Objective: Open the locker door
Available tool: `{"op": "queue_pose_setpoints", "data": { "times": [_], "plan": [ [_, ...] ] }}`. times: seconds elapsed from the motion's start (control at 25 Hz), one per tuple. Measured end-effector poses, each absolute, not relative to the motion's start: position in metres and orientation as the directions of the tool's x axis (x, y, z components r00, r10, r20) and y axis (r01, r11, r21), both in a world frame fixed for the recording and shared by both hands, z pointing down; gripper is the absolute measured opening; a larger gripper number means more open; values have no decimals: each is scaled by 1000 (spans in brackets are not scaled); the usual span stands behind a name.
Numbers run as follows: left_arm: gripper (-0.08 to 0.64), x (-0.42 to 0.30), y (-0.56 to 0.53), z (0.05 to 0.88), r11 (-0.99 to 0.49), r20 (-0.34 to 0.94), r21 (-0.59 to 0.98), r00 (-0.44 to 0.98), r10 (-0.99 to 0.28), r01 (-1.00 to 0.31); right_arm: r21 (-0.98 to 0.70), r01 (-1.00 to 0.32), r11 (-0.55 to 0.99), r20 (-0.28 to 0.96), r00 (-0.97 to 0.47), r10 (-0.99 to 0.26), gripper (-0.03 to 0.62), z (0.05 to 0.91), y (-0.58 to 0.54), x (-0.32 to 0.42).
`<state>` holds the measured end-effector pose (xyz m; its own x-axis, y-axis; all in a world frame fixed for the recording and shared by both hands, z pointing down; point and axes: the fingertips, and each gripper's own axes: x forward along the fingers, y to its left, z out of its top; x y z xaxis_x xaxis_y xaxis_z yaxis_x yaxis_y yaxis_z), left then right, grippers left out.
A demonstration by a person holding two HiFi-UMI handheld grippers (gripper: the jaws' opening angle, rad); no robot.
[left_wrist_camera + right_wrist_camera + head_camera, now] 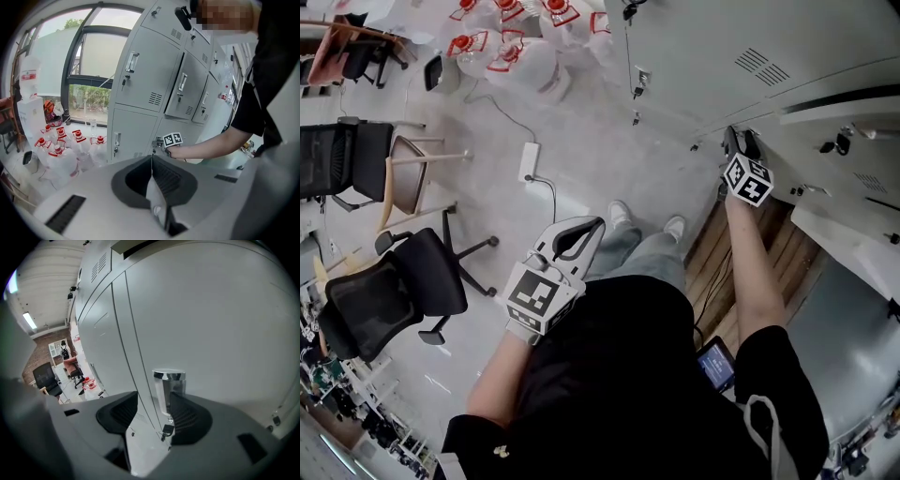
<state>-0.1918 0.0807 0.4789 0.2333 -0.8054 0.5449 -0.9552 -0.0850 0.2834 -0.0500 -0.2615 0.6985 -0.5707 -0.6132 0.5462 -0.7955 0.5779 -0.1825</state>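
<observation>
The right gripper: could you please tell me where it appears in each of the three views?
Head view: the right gripper is upper right, against the lockers.
Left gripper view: the right gripper is just below centre, at the lower lockers.
Right gripper view: the right gripper fills the bottom, jaws open, a chrome handle between them.
Shared landmark: the grey lockers.

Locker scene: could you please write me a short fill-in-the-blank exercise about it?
The jaws of the right gripper stand ____ at the shiny handle of the locker door.
The jaws of the left gripper are ____, with nothing between them.
The caps of the water bottles are ____.
Missing words: open, shut, red.
</observation>
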Motion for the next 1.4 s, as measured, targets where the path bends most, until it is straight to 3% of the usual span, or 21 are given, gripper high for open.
{"op": "queue_pose_setpoints", "data": {
  "times": [0.92, 1.16, 1.4],
  "plan": [
    [23, -185, 82, 480, -102, 515, 320, 264, -815, -942, -210, -794, 571, 539, -581, -610, 204, 705, -240, -49],
    [23, -179, 81, 474, -126, 488, 327, 281, -826, -937, -196, -808, 556, 562, -557, -612, 140, 706, -207, -24],
    [23, -171, 80, 471, -160, 474, 336, 314, -823, -928, -172, -803, 570, 567, -554, -609, 138, 708, -174, -2]
  ]
}}
